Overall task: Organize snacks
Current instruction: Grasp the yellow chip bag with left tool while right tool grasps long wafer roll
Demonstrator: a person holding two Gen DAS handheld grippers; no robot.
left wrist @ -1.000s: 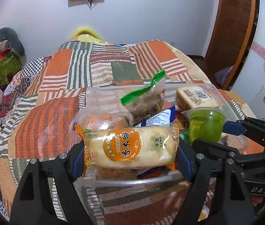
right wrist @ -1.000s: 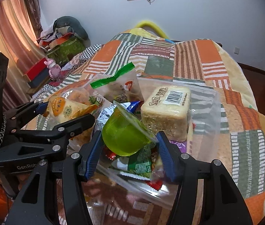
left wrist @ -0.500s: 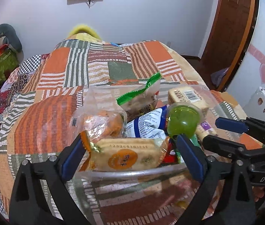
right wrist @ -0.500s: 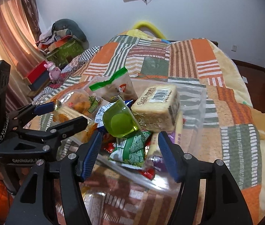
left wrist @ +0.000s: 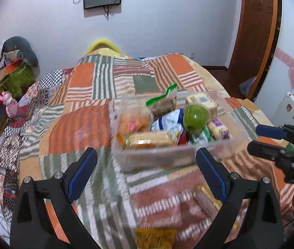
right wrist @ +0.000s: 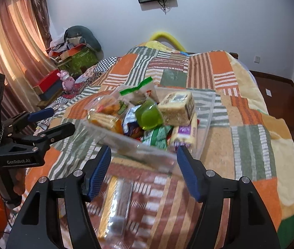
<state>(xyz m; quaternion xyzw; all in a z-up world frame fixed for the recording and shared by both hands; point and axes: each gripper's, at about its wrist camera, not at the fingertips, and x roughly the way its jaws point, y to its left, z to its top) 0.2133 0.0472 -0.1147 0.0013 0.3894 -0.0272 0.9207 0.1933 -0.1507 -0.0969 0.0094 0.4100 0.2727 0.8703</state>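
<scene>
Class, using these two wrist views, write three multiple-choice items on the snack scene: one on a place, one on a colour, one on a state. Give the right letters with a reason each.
1. Where does the green jelly cup lie?
A. on the floor
B. in the clear container among the snacks
C. between the right fingers

2. What colour is the top strip of the upright snack bag?
A. green
B. red
C. black

3. How is the left gripper?
A. shut on a cake
B. shut, empty
C. open, empty

Key: B, the cup sits beside the wrapped cake inside the container; A, its sealed edge is green; C, its fingers stand wide apart, holding nothing.
</scene>
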